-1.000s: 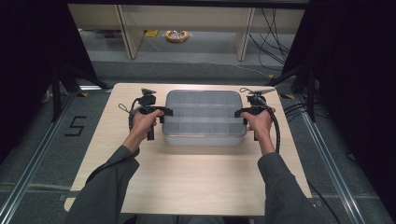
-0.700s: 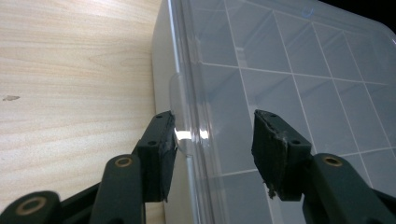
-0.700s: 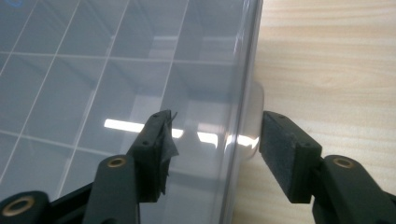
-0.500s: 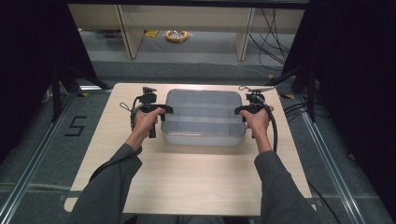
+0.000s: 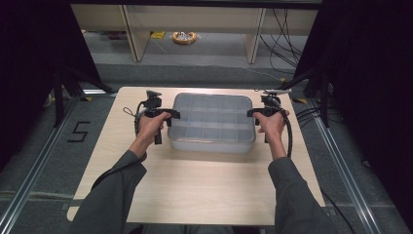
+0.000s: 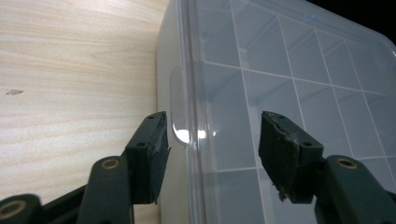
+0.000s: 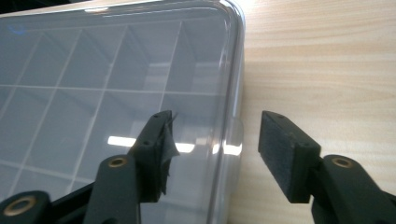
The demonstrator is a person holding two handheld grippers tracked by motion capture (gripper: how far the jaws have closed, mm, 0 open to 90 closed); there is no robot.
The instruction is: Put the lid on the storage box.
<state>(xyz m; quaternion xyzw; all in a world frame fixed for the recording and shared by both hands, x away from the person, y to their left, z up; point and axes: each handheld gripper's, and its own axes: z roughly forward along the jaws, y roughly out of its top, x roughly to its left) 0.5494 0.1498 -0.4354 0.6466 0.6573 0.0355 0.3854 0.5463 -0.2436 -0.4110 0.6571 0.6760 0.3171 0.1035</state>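
A clear plastic organiser box [image 5: 212, 122] with a shut lid and several divided compartments lies on the wooden table [image 5: 195, 185]. My left gripper [image 5: 170, 116] is at the box's left side and stands open. In the left gripper view, this gripper [image 6: 212, 135] straddles the rim of the box [image 6: 289, 70] at a small side tab [image 6: 180, 133], one jaw outside and one over the lid. My right gripper [image 5: 252, 113] is open at the right side. Seen in the right gripper view, it [image 7: 215, 135] straddles the box [image 7: 93, 70] at the tab [image 7: 233, 140] there.
The tabletop has bare wood in front of the box and narrow strips on either side [image 5: 297, 146]. Black cables [image 5: 290, 136] trail from both grippers. Beyond the far table edge are shelf legs [image 5: 255, 39] and a yellowish coil [image 5: 184, 37] on the floor.
Both hands and the box have shifted very slightly away from the person. The jaws look as wide apart as before.
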